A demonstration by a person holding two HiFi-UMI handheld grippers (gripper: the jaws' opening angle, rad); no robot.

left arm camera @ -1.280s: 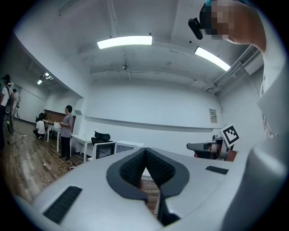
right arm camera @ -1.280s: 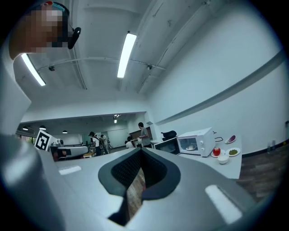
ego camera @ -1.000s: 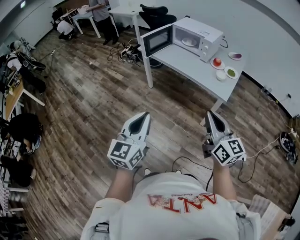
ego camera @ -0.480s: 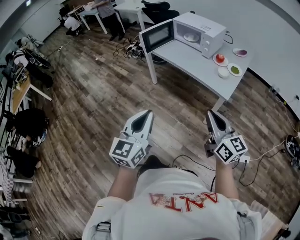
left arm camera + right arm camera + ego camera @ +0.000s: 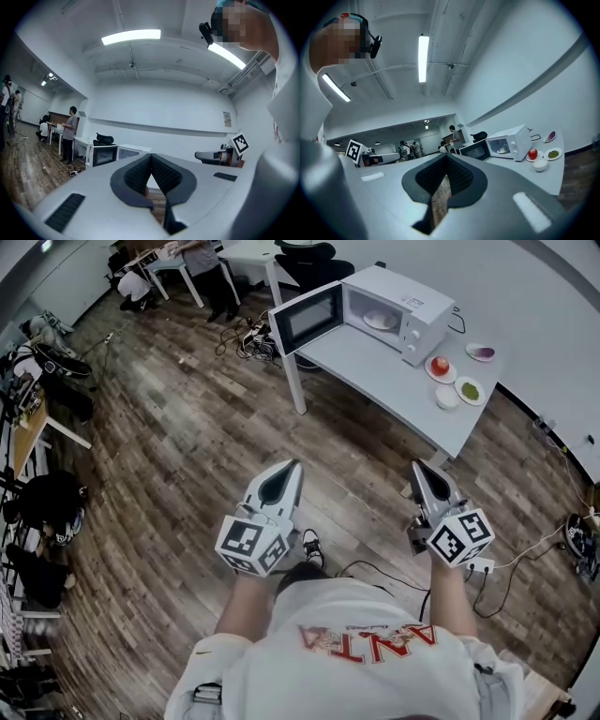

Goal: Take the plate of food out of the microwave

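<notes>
Left gripper: fingers pressed together at the tips, nothing between them; only wood floor shows through the gap below the tips. Held low in front of the person's body, pointing forward.

Right gripper: fingers also pressed together and empty. It sits level with the left one, well apart from it, and both are over the floor, short of the tabletop.

Plate of food: inside the microwave, on its floor, and well apart from both grippers. The microwave door stands swung open to the left. The microwave sits at the far end of the white tabletop.

Just right of the microwave on the tabletop: a small plate with a red fruit, a green dish, a white bowl and a purple dish.

Cables lie on the floor near the person's feet. Other people stand at a far table.
</notes>
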